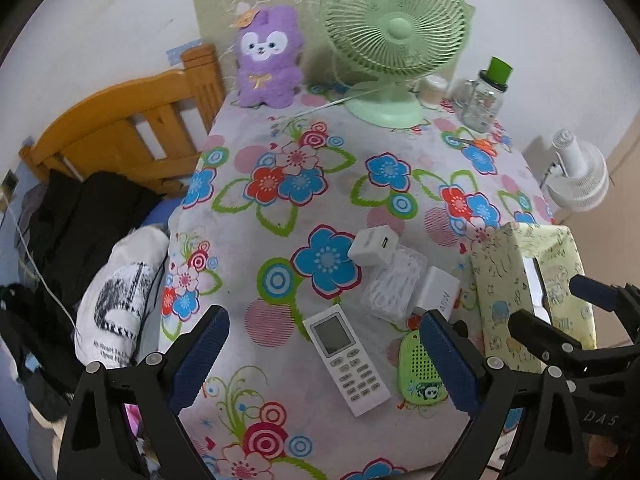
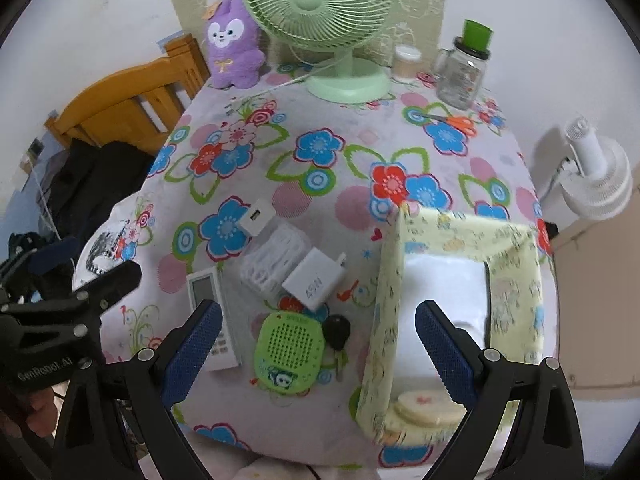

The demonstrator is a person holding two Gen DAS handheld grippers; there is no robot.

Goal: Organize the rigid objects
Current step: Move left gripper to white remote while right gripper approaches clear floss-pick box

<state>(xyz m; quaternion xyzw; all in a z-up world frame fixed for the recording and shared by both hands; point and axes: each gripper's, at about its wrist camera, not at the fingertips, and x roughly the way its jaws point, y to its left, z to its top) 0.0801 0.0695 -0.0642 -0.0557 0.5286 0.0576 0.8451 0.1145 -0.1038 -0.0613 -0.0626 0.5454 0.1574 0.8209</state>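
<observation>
- Left gripper [image 1: 326, 364], jaws apart, frames the remote control [image 1: 346, 360], whose long axis runs toward lower right of the frame.
- Right gripper [image 2: 318, 354], jaws apart, faces the green speaker [image 2: 289, 352]; fabric box [image 2: 456, 312] lies right.

On the floral tablecloth I saw a white remote [image 1: 346, 359] lying flat, screen up, beside a green perforated speaker [image 2: 289, 347]. A black key [image 2: 337, 335] touched the speaker. Two white chargers [image 2: 314, 281] [image 1: 373, 247] flanked a clear box [image 2: 276, 259], beside the open yellow fabric bin [image 2: 460, 224].
</observation>
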